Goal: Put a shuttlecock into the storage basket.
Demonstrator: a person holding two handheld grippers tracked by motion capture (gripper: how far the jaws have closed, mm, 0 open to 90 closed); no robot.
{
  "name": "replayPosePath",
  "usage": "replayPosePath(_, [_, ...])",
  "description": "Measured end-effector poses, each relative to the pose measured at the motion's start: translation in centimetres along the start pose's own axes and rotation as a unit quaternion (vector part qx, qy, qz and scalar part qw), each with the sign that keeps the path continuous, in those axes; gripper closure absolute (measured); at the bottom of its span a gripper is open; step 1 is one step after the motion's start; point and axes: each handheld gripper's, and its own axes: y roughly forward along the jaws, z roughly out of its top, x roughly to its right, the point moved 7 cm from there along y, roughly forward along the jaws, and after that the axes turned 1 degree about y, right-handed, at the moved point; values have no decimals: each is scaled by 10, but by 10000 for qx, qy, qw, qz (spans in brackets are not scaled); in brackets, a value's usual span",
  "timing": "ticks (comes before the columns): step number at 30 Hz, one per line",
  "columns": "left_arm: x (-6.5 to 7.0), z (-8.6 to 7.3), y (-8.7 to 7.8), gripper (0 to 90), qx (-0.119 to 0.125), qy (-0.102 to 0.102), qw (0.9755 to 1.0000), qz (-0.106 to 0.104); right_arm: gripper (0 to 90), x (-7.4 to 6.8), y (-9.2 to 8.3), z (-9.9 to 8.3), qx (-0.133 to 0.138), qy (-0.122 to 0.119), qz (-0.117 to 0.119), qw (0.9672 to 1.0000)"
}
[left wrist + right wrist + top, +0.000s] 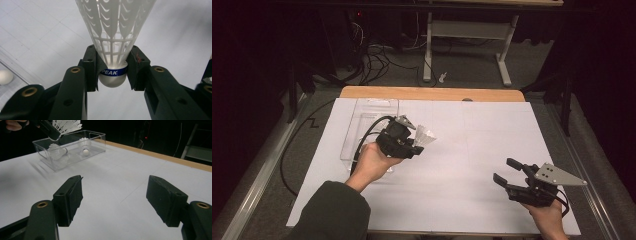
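White plastic shuttlecock (113,37), clear glossy plastic box (72,150), matt table sheet (472,150).

From above our side of the worktop (462,150) we look forward and down. Our left camera peers closely along its tongs (112,72) at the shuttlecock (113,30). Our right camera looks low past its tongs (115,200) toward the clear box (72,147), which the high view shares.
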Motion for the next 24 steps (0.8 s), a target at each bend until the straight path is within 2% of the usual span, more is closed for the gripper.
replayPosePath(24, [-17,-7,-20,651,139,-247,9994,179,287,7,-12,-18,217,132,-213,9995])
